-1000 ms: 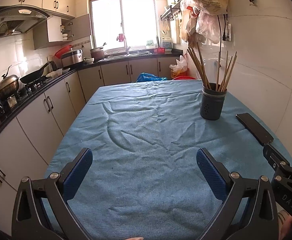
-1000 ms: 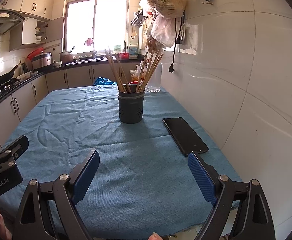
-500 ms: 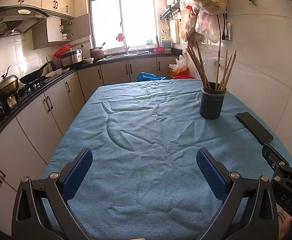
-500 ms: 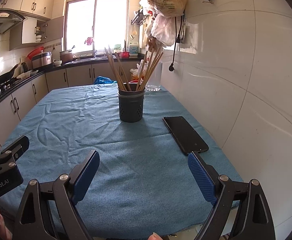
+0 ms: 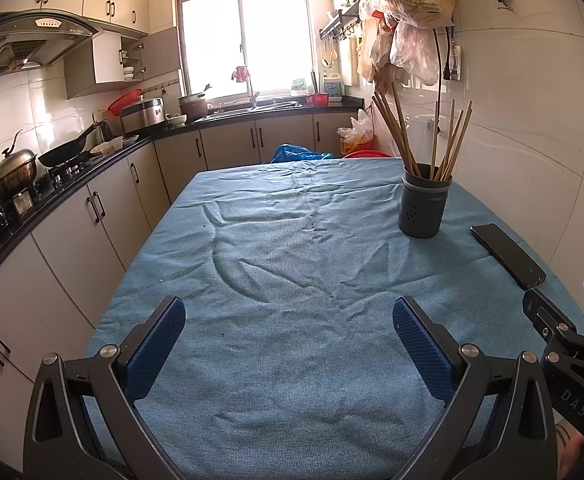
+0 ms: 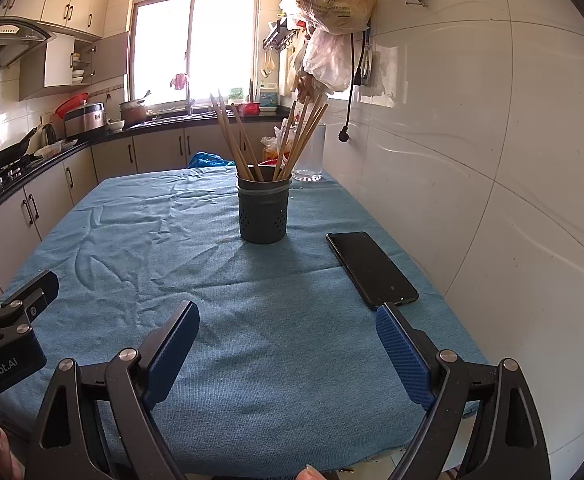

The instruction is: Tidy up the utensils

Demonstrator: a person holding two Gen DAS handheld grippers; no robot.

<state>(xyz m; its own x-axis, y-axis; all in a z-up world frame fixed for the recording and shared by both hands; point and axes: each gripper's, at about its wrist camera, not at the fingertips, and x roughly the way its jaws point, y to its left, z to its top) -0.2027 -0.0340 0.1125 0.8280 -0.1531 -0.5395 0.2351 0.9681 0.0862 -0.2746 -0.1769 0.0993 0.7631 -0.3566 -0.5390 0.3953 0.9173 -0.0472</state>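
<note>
**Chopsticks in the holder, both tools idle and empty**

The chopsticks [image 6: 251, 140] stand bundled in the dark holder [image 6: 263, 212], which sits upright on the blue cloth of the desk [image 6: 171, 240], toward the far edge on the side by the tiled wall. They splay outward in two loose fans because the holder is wide and they lean on its rim. No loose utensil lies on the cloth in either view, so the sorting looks finished, or nothing has been laid out yet; I cannot tell which. A phone [image 6: 372, 268] lies flat between the holder and the near edge, close to the wall side. A clear glass [image 6: 312, 152] stands at the far edge behind the holder, apart from it.

The left tool [image 5: 289, 334] hovers over the near edge, jaws spread wide, nothing between them and nothing touched. The right tool [image 6: 287, 334] hangs beside it at the same edge, likewise released and wide, gripping nothing; one blue pad overlaps the phone's near end in the view, but contact is not clear. Both point down along the desk toward the holder, well short of it, which reads as a rest pose.
</note>
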